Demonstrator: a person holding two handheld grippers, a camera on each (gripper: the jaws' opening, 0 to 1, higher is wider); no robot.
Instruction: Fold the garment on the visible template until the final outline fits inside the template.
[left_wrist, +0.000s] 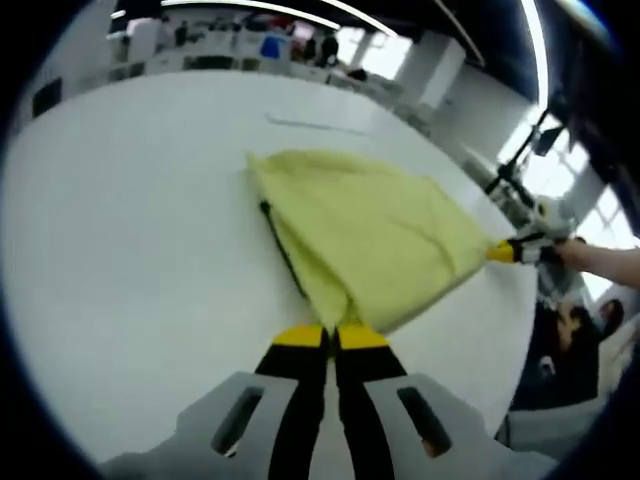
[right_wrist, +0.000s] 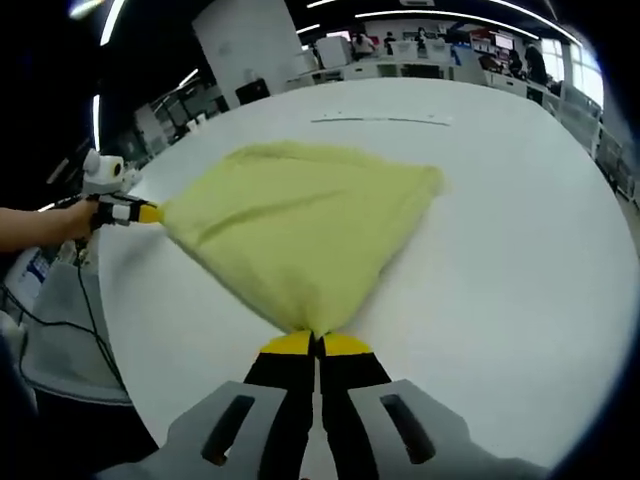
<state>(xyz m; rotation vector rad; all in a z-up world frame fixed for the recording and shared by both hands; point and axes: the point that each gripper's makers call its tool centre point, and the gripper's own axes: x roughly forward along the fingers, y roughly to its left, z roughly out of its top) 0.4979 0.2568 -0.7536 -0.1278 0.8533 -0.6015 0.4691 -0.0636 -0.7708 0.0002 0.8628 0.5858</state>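
A white table (left_wrist: 120, 260) fills most of both views, with a faint thin line (right_wrist: 380, 120) marked on it beyond the cloth. On it lies a yellow-green garment (left_wrist: 380, 235), partly lifted and stretched between the two grippers, its far edge resting on the table (right_wrist: 520, 260). In the left gripper view, the left gripper (left_wrist: 331, 335) has its yellow-tipped jaws pinched together on one corner of the garment; the right gripper (left_wrist: 505, 251) grips another corner at the right. In the right gripper view, the right gripper (right_wrist: 316, 343) is clamped on the garment (right_wrist: 300, 225), and the left gripper (right_wrist: 140, 212) holds the far corner, a hand (right_wrist: 75, 220) behind it
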